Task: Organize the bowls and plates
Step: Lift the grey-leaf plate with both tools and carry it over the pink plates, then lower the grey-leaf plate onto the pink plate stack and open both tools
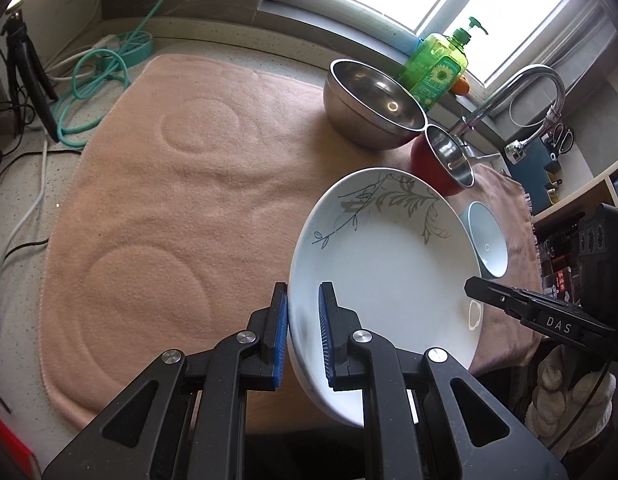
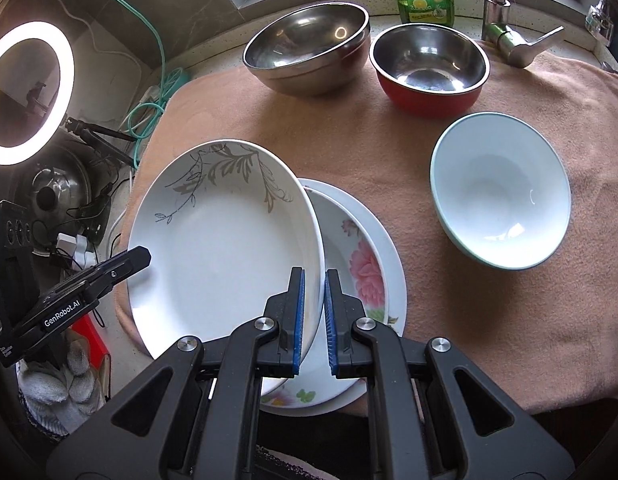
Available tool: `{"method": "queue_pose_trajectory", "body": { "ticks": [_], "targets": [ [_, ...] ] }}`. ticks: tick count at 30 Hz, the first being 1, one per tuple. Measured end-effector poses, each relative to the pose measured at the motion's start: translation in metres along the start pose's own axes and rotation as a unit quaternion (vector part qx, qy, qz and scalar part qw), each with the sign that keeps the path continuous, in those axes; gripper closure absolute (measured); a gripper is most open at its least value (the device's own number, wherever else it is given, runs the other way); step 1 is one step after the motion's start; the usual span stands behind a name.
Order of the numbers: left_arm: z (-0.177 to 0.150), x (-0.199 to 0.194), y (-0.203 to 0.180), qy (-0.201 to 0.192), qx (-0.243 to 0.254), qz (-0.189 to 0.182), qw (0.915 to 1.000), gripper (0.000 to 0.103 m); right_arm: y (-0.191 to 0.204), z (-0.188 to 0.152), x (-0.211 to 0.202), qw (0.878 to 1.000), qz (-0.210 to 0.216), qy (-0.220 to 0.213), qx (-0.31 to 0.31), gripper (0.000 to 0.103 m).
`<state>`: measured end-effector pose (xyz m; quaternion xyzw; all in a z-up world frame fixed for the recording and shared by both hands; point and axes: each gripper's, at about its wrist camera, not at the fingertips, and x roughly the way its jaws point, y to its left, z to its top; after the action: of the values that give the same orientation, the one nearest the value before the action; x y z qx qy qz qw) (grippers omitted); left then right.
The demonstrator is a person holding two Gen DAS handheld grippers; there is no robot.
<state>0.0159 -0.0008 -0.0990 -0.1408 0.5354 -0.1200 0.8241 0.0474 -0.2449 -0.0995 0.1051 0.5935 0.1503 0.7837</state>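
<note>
Left gripper (image 1: 303,336) and right gripper (image 2: 313,320) both clamped on leaf-pattern plate (image 2: 225,248) rims, held tilted over floral plate (image 2: 361,264) on pink towel (image 2: 389,152).

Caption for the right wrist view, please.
Both grippers hold the leaf plate by opposite rims, above the flower plate on the towel.

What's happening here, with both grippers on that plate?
Both handheld grippers are clamped on one leaf-patterned plate: the left gripper on one edge, the right gripper on the opposite edge. It is held tilted over a flowered plate on the pink towel. Two steel bowls and a pale blue bowl stand behind.
</note>
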Motion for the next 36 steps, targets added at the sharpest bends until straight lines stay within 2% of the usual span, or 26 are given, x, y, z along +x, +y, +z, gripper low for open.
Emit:
{"method": "queue_pose_trajectory", "body": {
  "ticks": [17, 36],
  "targets": [
    [-0.007, 0.02, -0.019, 0.03, 0.028, -0.002, 0.9992, 0.09, -0.024, -0.018, 0.006, 0.999, -0.017, 0.015, 0.023, 0.093],
    [-0.009, 0.03, -0.016, 0.042, 0.025, 0.005, 0.9988, 0.09, -0.022, -0.021, 0.016, 0.999, -0.025, 0.022, 0.018, 0.091]
  ]
}}
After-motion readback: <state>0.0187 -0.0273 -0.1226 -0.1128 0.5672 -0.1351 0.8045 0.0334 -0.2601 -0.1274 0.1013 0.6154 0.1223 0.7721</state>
